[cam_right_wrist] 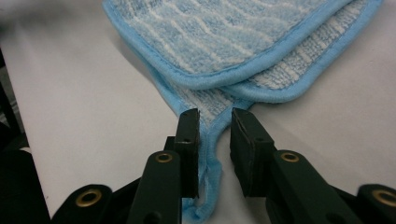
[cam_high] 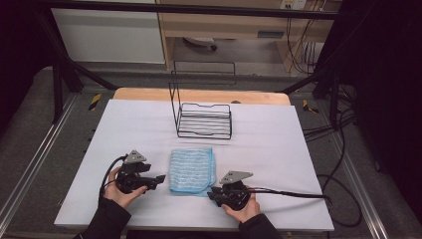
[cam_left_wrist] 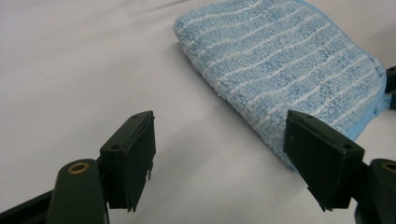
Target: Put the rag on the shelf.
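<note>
Towel, blue with white stripes, folded, flat on the white counter, near its front edge. Left of the towel: left hand-held gripper, jaws spread wide with nothing between them, pointing at the towel's folded edge, just short of it, held in the left hand. Behind the towel, well apart: black wire rack, upright. At the towel's front right corner: right hand-held gripper, jaws narrowly apart either side of a loose blue hem, pads not clearly pressing it, right hand gripping the body.
</note>
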`<action>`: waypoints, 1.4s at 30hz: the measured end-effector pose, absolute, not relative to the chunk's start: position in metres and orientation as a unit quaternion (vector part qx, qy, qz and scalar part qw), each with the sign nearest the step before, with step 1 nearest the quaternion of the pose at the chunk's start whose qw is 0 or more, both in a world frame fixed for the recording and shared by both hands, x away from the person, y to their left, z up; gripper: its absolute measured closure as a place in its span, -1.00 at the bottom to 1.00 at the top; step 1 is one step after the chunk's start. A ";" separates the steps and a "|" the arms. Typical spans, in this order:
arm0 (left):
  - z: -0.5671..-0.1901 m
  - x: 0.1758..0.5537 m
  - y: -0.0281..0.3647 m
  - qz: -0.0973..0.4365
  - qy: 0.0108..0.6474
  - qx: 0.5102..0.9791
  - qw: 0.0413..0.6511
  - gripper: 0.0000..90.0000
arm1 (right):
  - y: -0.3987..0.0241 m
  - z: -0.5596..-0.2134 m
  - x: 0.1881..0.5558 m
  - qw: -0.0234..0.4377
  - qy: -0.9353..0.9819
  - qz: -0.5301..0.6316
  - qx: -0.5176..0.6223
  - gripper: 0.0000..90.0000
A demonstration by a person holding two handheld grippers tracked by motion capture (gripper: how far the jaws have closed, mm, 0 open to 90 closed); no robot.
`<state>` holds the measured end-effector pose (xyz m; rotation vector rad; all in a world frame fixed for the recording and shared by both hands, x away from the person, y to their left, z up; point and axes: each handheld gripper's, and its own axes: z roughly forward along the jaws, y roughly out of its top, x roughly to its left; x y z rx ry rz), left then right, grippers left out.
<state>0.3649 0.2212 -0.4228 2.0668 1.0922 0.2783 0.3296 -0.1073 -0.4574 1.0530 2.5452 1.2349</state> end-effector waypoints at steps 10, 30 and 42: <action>-0.422 0.365 0.223 0.109 0.428 0.809 0.387 -0.43 | -0.107 -0.449 0.324 0.029 0.838 0.408 0.361 0.96; -0.406 0.393 0.205 0.114 0.405 0.815 0.399 -0.55 | -0.130 -0.422 0.346 0.086 0.811 0.457 0.355 -0.09; -0.417 0.436 0.179 0.119 0.446 0.799 0.386 -0.28 | -0.139 -0.421 0.396 0.102 0.792 0.462 0.386 -0.72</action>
